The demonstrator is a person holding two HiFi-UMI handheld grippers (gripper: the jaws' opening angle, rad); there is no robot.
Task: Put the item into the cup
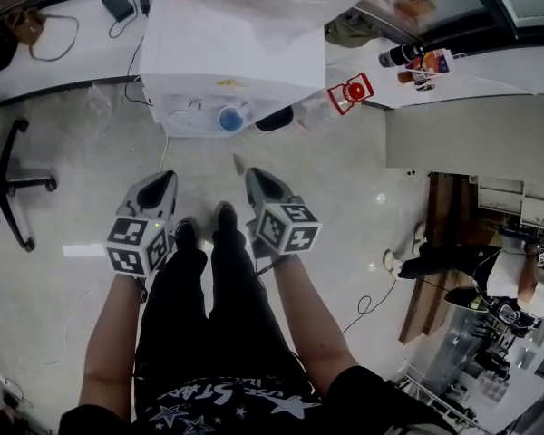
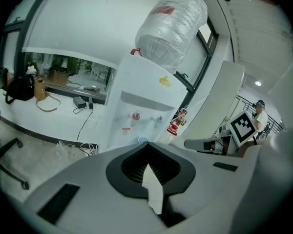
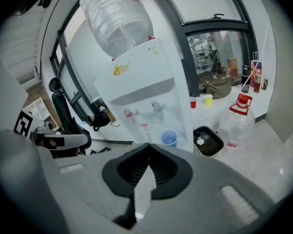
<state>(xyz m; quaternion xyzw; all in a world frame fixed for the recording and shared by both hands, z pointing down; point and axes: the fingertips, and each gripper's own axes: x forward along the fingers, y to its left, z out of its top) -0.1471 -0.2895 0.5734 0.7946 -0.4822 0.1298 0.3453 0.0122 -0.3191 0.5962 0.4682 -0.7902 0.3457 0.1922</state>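
"Cup [image 3: 169,138] first: where is it standing?"

"It is blue, and it is sitting far ahead on the drip ledge of the water dispenser [image 1: 227,57], under the taps. Nearest, the left gripper [image 1: 167,181] and right gripper [image 1: 259,178] are hanging on either side of the person's shoes [image 1: 225,217]. Each has its jaws pressed together and is gripping nothing."

"Room to move?"

"Open, pale speckled floor [image 1: 91,143] is lying between grippers and dispenser. An office chair [image 1: 14,188] is standing off left."

"Are the views differing?"

"The right gripper view is showing the cup whole, with a black tray [image 3: 207,141] and a red-capped jug [image 3: 237,121] right of it. The left gripper view is catching only its rim, plus another person [image 2: 260,112] far right."
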